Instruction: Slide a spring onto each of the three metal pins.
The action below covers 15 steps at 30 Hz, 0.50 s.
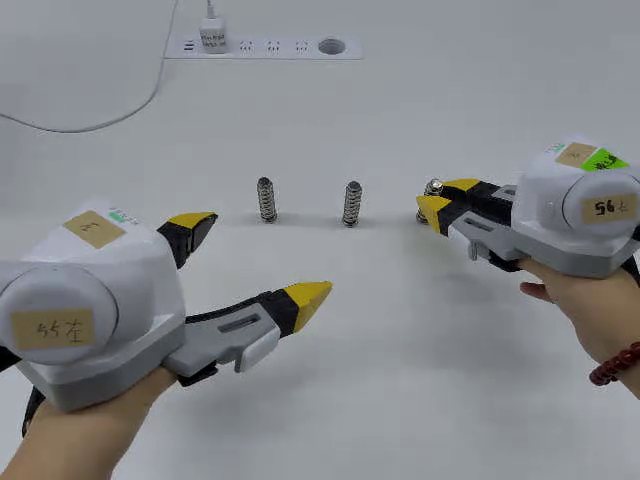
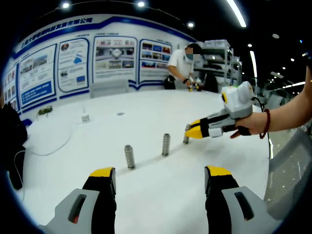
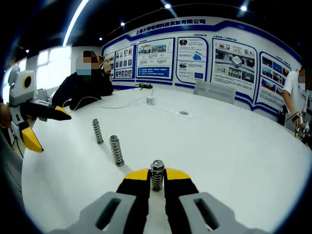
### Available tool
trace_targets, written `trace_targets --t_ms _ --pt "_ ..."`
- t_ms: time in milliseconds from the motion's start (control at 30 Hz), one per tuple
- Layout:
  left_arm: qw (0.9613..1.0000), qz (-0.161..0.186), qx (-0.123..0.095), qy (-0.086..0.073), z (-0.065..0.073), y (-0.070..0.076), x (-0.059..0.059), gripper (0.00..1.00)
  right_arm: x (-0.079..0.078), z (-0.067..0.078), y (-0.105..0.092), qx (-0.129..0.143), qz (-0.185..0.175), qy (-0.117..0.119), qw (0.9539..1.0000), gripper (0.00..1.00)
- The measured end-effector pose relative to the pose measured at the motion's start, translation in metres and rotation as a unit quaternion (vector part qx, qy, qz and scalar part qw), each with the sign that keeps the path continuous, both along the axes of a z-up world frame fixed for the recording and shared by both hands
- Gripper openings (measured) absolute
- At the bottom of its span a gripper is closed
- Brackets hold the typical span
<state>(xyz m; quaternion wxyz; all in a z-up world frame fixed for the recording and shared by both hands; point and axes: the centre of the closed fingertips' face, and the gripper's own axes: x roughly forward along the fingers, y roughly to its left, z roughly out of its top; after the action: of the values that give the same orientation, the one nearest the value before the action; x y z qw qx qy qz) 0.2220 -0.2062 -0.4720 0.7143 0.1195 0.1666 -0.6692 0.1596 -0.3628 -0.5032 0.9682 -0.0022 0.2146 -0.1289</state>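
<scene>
Obs: right tongs (image 1: pixel 436 203) clenched on third spring (image 3: pixel 157 173), rightmost standing on tabletop (image 1: pixel 400 360); left tongs (image 1: pixel 252 258) released, idle. Risk: a sideways pull could tip the pin and pop the spring off.

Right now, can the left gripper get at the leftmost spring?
Probably yes. The left gripper is open, bare table lies between it and the leftmost spring, and the right gripper is away at the third spring.
</scene>
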Motion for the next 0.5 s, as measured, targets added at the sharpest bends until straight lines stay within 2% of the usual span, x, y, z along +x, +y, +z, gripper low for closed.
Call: trace_targets --t_ms 167,367,500 --pt "1.0 0.004 -0.002 0.004 0.002 0.0 0.003 0.76 -0.001 0.002 0.002 0.016 -0.004 -0.003 0.9999 0.19" --pt "0.9999 0.01 0.001 0.003 0.005 0.001 0.009 0.76 -0.007 0.012 0.007 0.037 -0.007 -0.009 0.9992 0.28" --pt "0.9999 0.013 0.001 0.008 0.008 0.002 0.011 0.76 -0.012 0.021 0.012 0.035 -0.003 -0.007 0.9994 0.34"
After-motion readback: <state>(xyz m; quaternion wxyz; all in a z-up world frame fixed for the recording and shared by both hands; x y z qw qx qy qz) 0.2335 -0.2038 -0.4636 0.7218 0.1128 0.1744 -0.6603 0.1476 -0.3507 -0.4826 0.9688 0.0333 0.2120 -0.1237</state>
